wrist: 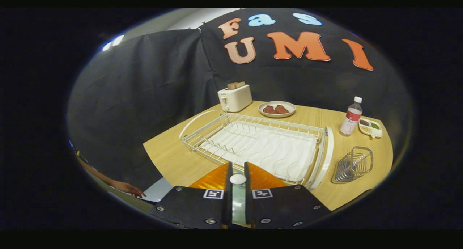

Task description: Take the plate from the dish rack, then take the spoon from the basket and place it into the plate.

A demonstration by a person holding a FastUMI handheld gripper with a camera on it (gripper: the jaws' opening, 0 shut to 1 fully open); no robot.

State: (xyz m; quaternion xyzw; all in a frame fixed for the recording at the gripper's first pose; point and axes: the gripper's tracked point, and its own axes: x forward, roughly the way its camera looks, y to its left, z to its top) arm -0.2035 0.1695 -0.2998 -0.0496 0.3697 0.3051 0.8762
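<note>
My gripper (238, 169) hangs above the near edge of the wooden table (170, 155), its orange fingers (217, 176) shut on a spoon (237, 179). The spoon's white rounded end pokes up between the fingertips, and a pale strip of it runs back between the fingers. Just ahead lies the white wire dish rack (253, 144). At the rack's right end a white plate (324, 158) seems to stand on edge. The wire basket (353, 165) sits to the right of the rack with nothing visible in it.
Beyond the rack stand a white toaster (235, 97) with bread in it and a plate of meat (277, 109). A bottle (351, 117) and a small sauce tray (370, 127) are at the far right. A person's hand (126, 187) rests by the table's near left.
</note>
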